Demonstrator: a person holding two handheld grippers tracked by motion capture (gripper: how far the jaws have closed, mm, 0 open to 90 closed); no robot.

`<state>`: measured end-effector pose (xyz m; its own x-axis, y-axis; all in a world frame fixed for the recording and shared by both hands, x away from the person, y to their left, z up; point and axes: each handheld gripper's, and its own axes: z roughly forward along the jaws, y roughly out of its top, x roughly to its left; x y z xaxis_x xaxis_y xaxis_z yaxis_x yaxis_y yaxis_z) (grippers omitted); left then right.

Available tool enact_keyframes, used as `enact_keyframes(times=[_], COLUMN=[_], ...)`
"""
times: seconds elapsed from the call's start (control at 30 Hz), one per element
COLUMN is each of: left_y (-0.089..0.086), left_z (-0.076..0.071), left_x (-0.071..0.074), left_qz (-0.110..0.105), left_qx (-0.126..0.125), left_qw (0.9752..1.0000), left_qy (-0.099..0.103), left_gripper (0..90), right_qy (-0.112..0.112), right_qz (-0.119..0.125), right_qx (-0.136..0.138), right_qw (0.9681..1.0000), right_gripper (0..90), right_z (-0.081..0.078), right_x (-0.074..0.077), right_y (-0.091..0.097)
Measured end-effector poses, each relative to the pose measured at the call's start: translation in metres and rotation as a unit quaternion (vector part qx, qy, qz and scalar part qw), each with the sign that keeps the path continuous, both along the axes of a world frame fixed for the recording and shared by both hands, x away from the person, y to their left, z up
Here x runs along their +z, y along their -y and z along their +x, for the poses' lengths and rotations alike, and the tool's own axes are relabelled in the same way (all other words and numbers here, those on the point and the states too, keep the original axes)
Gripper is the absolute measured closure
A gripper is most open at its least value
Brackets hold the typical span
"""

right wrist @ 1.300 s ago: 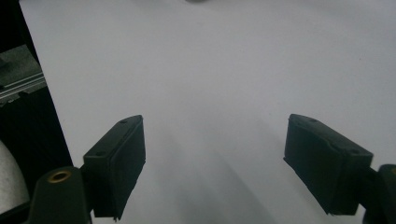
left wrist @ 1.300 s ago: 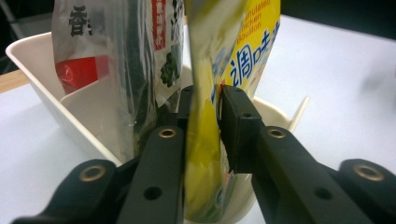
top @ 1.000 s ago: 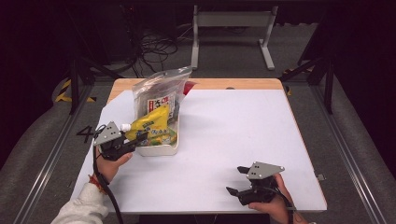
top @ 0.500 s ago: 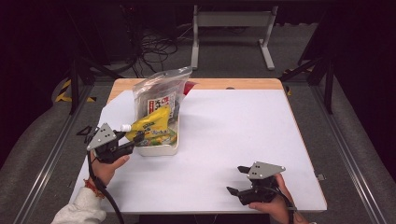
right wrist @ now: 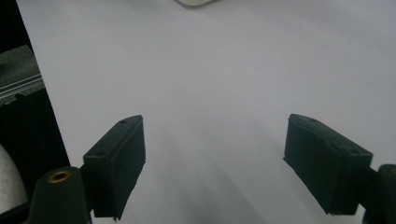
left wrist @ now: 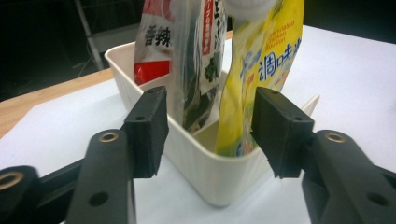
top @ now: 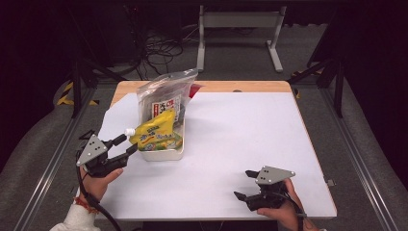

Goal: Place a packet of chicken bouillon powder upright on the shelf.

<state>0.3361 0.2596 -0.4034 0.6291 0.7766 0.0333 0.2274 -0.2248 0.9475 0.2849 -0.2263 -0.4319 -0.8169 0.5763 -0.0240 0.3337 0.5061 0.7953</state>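
A white tub on the left of the table holds a yellow pouch with a white cap, leaning left, and a clear bag of dark food behind it. My left gripper sits just left of the tub, aimed at it. Its jaws have just been opening and nothing lies between them. In the left gripper view that gripper frames the tub's corner, the yellow pouch and the clear bag just beyond its tips. My right gripper rests open near the front right, over bare table.
A red-and-white packet stands at the tub's far end. The white table sheet stretches bare between the tub and my right gripper. A wooden strip runs along the far edge, with metal frame legs and cables on the floor beyond.
My left gripper has drawn back to the left, away from the yellow pouch and the tub, and its jaws stand wider. The right gripper has stayed put.
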Motion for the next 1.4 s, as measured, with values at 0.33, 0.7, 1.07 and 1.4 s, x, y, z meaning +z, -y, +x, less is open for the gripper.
enact_keyframes(times=[0.33,0.7,1.07,1.4], left_y=[0.006,0.017,0.030,0.040], left_z=[-0.016,-0.023,-0.029,-0.029], left_x=[-0.003,-0.009,-0.007,-0.010], left_qz=[-0.001,0.007,0.010,0.018], left_qx=[-0.006,-0.030,-0.050,-0.068], left_qw=[1.0000,0.9993,0.9984,0.9971], left_qy=[-0.003,-0.021,-0.025,-0.029], left_gripper=[31.3,23.2,17.9,17.8], right_qy=[0.004,0.012,0.018,0.037], right_qz=[0.004,-0.001,0.002,0.000], right_qx=[-0.010,-0.016,-0.025,-0.035], right_qw=[0.9999,0.9998,0.9995,0.9987], right_gripper=[20.8,21.0,20.4,20.0], right_z=[0.001,0.001,0.003,0.003], right_x=[0.002,0.004,0.006,0.011], right_y=[0.004,0.007,0.012,0.021])
